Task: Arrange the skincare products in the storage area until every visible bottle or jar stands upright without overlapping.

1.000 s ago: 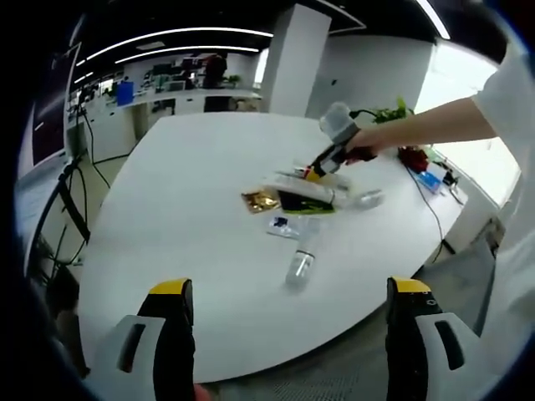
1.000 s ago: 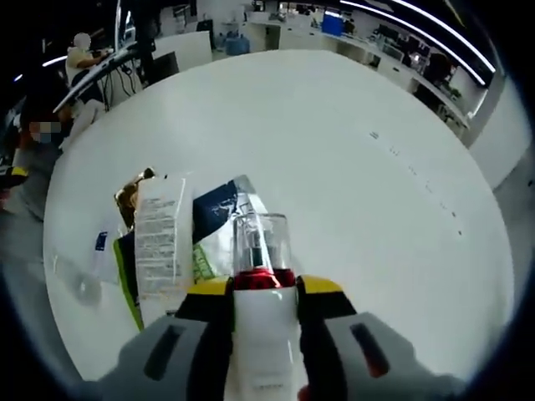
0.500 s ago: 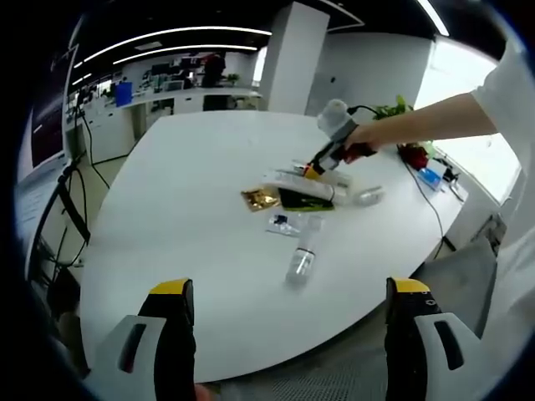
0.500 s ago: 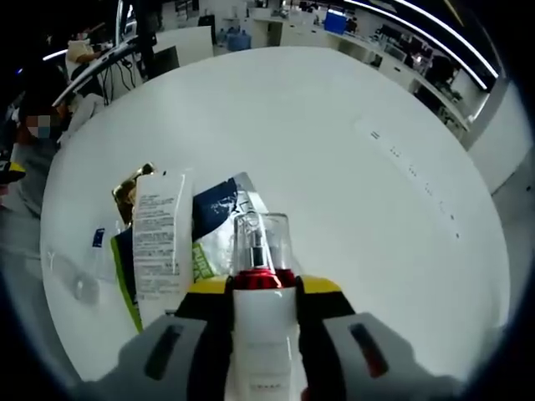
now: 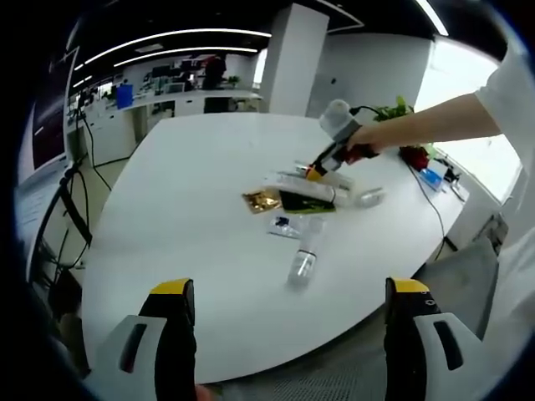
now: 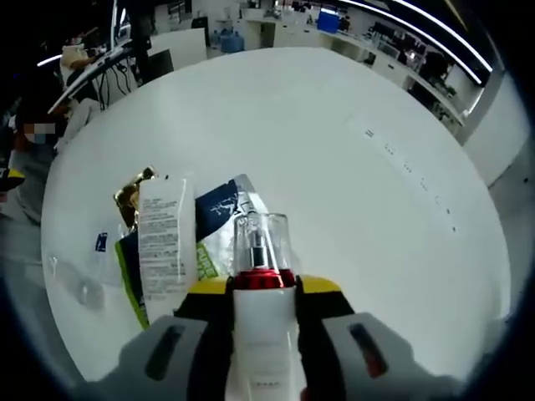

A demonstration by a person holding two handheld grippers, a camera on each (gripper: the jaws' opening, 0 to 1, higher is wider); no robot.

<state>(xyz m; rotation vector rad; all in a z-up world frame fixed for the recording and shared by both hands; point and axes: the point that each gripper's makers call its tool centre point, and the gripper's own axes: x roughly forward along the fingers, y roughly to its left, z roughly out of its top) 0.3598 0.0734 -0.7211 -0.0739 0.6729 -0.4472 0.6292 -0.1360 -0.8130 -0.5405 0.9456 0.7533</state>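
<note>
My right gripper [image 6: 262, 292] is shut on a white pump bottle [image 6: 262, 326] with a red collar and a clear cap, held above the pile; from the left gripper view it [image 5: 318, 170] hovers over the packets. On the white table [image 6: 334, 150] lie a white tube [image 6: 163, 242], a dark blue sachet [image 6: 216, 207], a green packet [image 6: 203, 263], a gold sachet [image 6: 132, 192] and a small blue sachet [image 6: 100, 242]. A clear bottle [image 5: 302, 260] lies on its side. My left gripper [image 5: 284, 292] is open, well back from the table edge.
A clear cap-like object [image 5: 369, 197] rests right of the pile. A cable [image 5: 430, 213], a red object [image 5: 413, 156] and a plant [image 5: 393, 111] sit at the table's right edge. Desks and a seated person [image 6: 33, 142] stand beyond the table.
The right gripper with the pump bottle shifted slightly over the pile. The left gripper has not moved.
</note>
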